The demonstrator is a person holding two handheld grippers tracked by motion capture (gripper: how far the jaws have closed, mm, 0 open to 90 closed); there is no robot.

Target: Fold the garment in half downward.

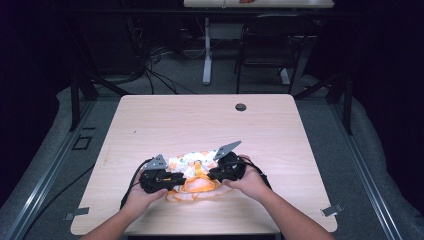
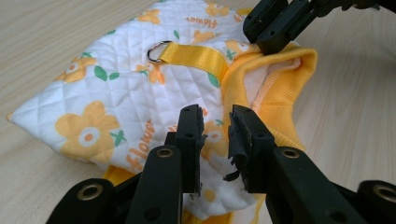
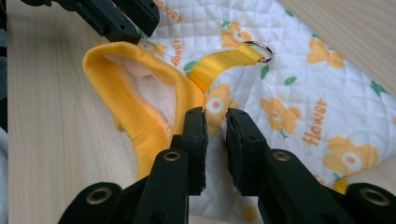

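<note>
Lying quilted floral vest (image 1: 192, 167), ribbed yellow collar (image 3: 135, 93), metal ring (image 2: 156, 50), wooden table (image 1: 200, 120)

The quilted white garment (image 2: 116, 93) with yellow flower prints carries the word "Flower" in orange script, repeated over its fabric. In the left gripper view it reads at about 7 o'clock from the metal ring (image 2: 158, 50), and again, upside down, at 1 o'clock from it. In the right gripper view "flower" stands at 5 o'clock from the ring.
</note>
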